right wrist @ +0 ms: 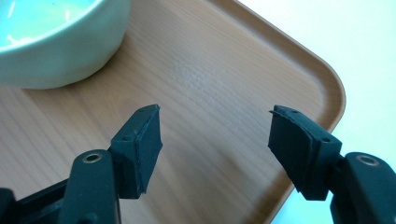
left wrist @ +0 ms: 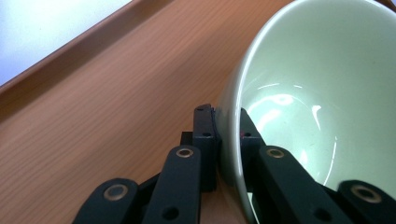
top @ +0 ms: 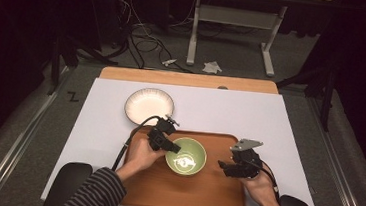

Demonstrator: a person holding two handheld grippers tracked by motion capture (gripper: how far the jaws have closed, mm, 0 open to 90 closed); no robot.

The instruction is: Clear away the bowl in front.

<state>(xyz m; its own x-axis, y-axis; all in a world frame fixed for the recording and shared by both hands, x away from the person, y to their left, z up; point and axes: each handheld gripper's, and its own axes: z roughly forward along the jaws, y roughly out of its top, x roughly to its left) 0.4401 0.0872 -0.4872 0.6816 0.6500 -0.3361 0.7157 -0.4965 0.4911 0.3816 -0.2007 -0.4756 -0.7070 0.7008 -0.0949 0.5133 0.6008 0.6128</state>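
Observation:
A pale green bowl (top: 186,156) rests on the wooden tray (top: 188,191). My left gripper (top: 171,146) is shut on the bowl's left rim. In the left gripper view the bowl's wall (left wrist: 317,93) runs between the two black jaws, one pad outside and one inside, at the left gripper (left wrist: 227,122). My right gripper (top: 226,166) hovers just right of the bowl over the tray, jaws apart. The right gripper view has the right gripper (right wrist: 215,135) open with bare tray (right wrist: 219,84) between its pads and the bowl (right wrist: 56,42) at upper left.
A white ribbed plate (top: 149,106) lies on the white tabletop (top: 230,112) just beyond the tray's far left corner. The tray's right edge (right wrist: 334,93) is close to the right gripper. Table legs and cables stand on the floor beyond.

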